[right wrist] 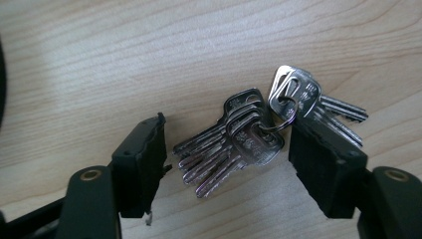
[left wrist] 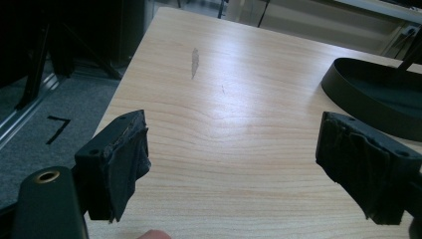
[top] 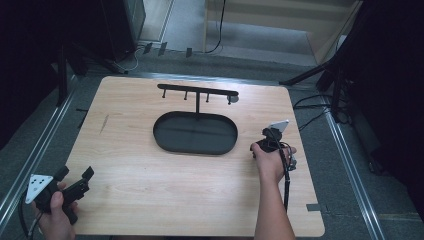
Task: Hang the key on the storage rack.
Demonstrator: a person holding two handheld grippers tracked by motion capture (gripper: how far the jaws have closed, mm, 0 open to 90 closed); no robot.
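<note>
- High view: left gripper (top: pixel 75 181) sits nearest the camera at the table's (top: pixel 150 200) near-left corner, held in the person's left hand (top: pixel 55 217), jaws spread with nothing between them.
- Right gripper (top: pixel 272 137) is at mid-right, held in the right hand (top: pixel 270 160), tilted down at the tabletop just right of the black oval tray (top: pixel 165 142). Jaw state can't be told from this angle.
- Key rack (top: pixel 197 92), a bar with small hooks on a post, rises from the tray's far edge.
- Left gripper view: both padded jaws wide apart over bare wood, gripping nothing. Tray rim (left wrist: pixel 348 87) at upper right, well apart from the jaws.
- Grey smudge (left wrist: pixel 194 60) on the wood farther out.
- Right gripper view: bunch of keys (right wrist: pixel 239 142) lies flat on the table between the spread jaws, all on one ring (right wrist: pixel 283 117).
- Right jaw overlaps the keys that fan out to that side; left jaw stands just clear of the blade tips. Not clamped.
</note>
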